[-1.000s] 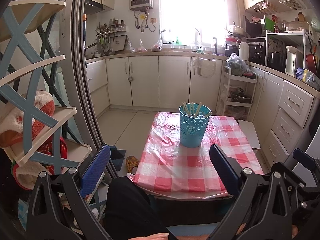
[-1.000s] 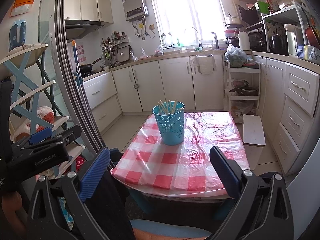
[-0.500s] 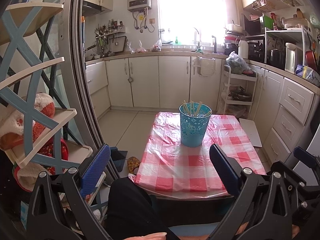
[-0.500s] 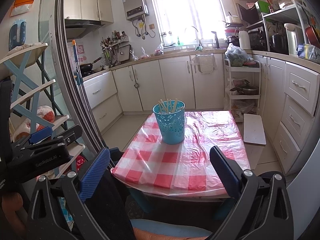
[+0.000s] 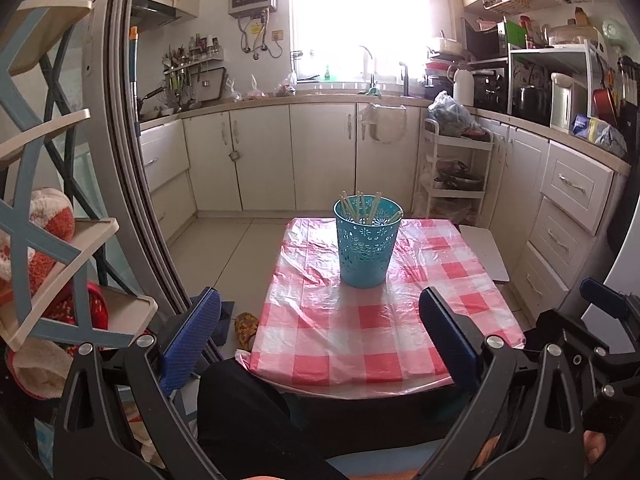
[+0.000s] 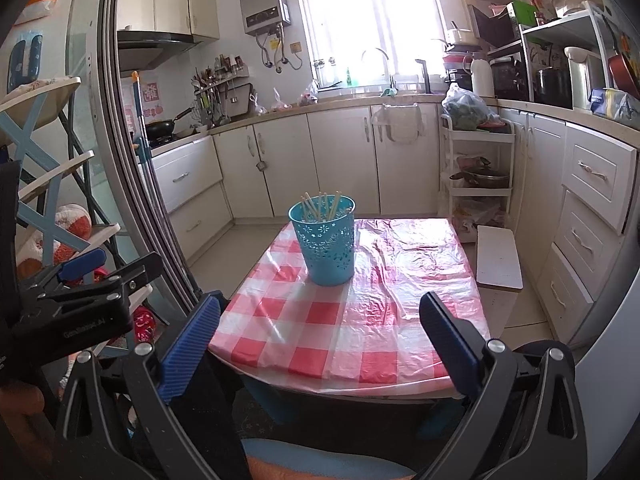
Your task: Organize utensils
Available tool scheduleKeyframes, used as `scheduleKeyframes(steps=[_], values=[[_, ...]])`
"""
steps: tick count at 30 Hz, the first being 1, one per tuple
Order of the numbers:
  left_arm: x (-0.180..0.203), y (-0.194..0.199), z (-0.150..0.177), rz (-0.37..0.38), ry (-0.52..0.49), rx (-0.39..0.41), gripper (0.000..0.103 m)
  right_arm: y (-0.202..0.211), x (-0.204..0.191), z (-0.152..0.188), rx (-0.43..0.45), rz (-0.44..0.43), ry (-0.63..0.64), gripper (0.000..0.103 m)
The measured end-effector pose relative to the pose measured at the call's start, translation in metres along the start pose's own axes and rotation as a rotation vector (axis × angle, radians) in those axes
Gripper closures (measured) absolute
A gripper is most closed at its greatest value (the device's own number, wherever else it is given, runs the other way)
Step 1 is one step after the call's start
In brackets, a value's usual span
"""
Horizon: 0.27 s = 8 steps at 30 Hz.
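A teal perforated holder [image 5: 366, 242] stands upright on the far half of a small table with a red-and-white checked cloth [image 5: 360, 320]; it also shows in the right wrist view [image 6: 326, 240]. Several wooden chopsticks [image 5: 360, 208] stand in it, and they show in the right wrist view too [image 6: 320, 206]. My left gripper [image 5: 320, 336] is open and empty, held back from the table's near edge. My right gripper [image 6: 320, 336] is open and empty, also short of the near edge. The left gripper's body [image 6: 76, 296] shows at the left of the right wrist view.
A blue-and-cream shelf rack [image 5: 52, 240] with soft toys stands at the left beside a sliding door frame [image 5: 136, 160]. White cabinets [image 5: 320, 156] line the back and right. A white trolley [image 5: 456, 176] and a white stool [image 6: 498, 258] stand beside the table. A dark-clothed knee [image 5: 248, 412] is below.
Both views have shifted only slightly; the left view has edged a little toward the table. The holder and chopsticks have not moved. Both grippers stay open.
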<state>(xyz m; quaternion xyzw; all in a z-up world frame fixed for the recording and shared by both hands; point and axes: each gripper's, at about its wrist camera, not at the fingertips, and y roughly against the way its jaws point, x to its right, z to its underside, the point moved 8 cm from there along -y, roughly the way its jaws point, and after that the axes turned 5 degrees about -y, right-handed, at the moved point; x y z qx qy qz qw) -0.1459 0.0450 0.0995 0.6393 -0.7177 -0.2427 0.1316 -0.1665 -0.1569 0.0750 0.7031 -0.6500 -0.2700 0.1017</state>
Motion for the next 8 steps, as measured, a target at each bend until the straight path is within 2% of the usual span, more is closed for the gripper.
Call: scheduleKeyframes(steps=[3,8], values=[[0.005,-0.017,0.002,-0.003,-0.023,-0.030,0.008,-0.020,0.013,0.000,-0.024,0.031,0.010,0.007],[0.001,-0.063,0.016,0.007,0.017,-0.155,0.008,-0.077,0.050,0.001,-0.102,0.101,-0.026,0.007]])
